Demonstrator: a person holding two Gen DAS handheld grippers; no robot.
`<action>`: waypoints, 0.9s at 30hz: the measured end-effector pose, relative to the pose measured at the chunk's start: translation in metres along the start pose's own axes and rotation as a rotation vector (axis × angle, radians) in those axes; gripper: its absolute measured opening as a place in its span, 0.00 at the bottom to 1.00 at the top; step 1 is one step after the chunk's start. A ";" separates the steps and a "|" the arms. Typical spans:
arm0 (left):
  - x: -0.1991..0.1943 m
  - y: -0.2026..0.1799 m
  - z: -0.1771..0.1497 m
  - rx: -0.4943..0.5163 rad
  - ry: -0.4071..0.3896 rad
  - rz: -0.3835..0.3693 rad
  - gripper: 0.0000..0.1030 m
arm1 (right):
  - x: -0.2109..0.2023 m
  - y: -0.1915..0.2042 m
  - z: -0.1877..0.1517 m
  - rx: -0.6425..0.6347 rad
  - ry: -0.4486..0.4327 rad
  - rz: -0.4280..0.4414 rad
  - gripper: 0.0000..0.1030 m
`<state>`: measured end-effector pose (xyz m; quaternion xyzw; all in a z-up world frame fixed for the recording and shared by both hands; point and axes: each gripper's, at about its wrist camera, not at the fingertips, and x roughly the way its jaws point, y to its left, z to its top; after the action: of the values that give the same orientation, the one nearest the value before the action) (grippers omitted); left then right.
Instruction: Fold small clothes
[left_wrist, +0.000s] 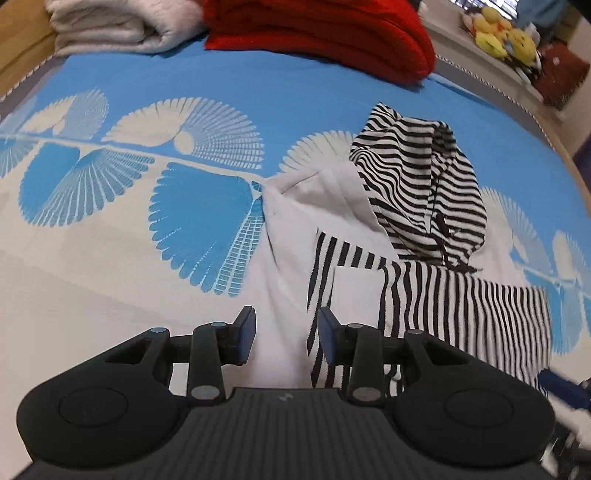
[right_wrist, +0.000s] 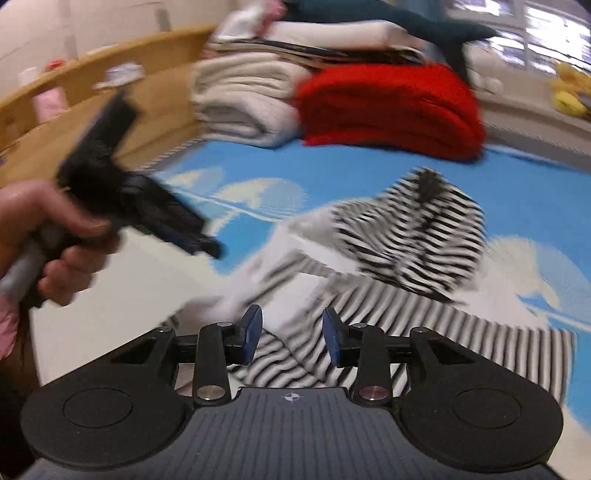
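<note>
A small black-and-white striped hooded garment (left_wrist: 413, 206) with white panels lies partly folded on the blue and white patterned bed cover (left_wrist: 177, 110). My left gripper (left_wrist: 286, 334) is open and empty, just above the garment's near white and striped edge. My right gripper (right_wrist: 291, 334) is open and empty over the garment's near striped part (right_wrist: 406, 236); this view is blurred. The left gripper (right_wrist: 201, 242), held in a hand, also shows in the right wrist view, to the left of the garment.
A folded red blanket (left_wrist: 325, 33) and a folded white blanket (left_wrist: 118, 26) lie at the far side of the bed. Yellow plush toys (left_wrist: 502, 33) sit on a ledge at the far right. A wooden bed frame (right_wrist: 92, 92) runs along the left.
</note>
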<state>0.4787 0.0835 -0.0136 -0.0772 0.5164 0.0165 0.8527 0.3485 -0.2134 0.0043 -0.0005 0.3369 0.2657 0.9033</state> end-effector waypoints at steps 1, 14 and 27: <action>0.001 0.002 0.001 -0.011 0.005 -0.006 0.40 | -0.005 -0.004 0.007 0.031 0.004 -0.063 0.37; 0.060 -0.019 -0.018 -0.110 0.100 -0.181 0.22 | -0.042 -0.101 -0.014 0.586 0.022 -0.451 0.52; 0.095 -0.043 -0.023 -0.022 0.125 -0.059 0.17 | -0.030 -0.133 -0.012 0.604 0.089 -0.490 0.52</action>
<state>0.5069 0.0323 -0.1028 -0.1025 0.5659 -0.0080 0.8180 0.3863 -0.3442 -0.0104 0.1734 0.4289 -0.0690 0.8839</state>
